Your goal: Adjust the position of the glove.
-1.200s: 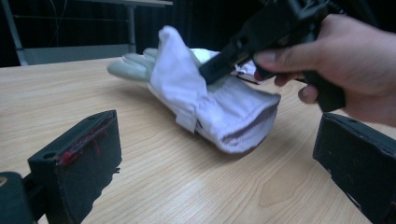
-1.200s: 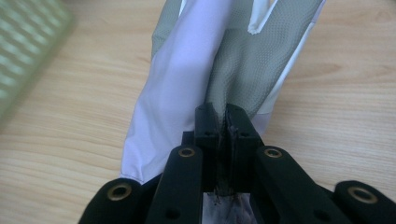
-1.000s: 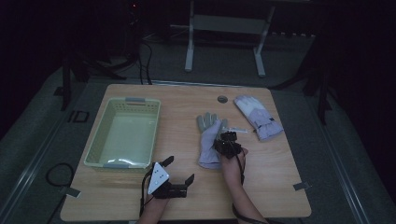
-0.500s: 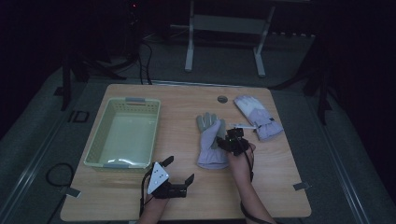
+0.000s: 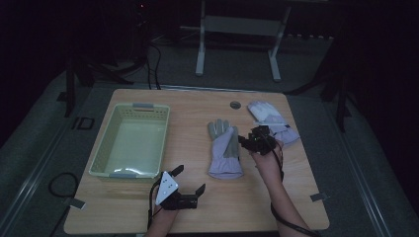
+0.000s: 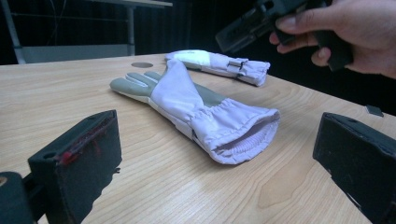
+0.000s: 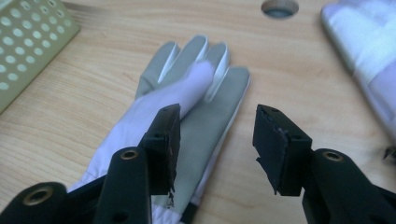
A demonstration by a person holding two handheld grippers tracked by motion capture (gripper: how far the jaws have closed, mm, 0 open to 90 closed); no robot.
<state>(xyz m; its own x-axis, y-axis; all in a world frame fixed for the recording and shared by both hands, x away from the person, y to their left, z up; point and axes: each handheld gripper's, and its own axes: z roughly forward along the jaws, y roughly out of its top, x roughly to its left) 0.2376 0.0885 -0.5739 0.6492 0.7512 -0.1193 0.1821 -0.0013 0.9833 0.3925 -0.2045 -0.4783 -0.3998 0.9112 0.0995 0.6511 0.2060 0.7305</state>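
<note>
Left gripper: black body, white three-cornered plate on top, black cable trailing along the forearm, 2 blocky black jaws with reddish marks on 1 pad edge. Right gripper: black, 2 square-ended jaws with small holes, round pivot holes, black cable. Forearms bare.

High view: above the near edge of the pale wooden tabletop, facing forward and down, far.
Left gripper view: skimming low over the tabletop, close.
Right gripper view: tilted steeply down, very close.
Shared: flat lilac-and-grey fabric glove, mid-tabletop.

dim high view, brighter close-ups
</note>
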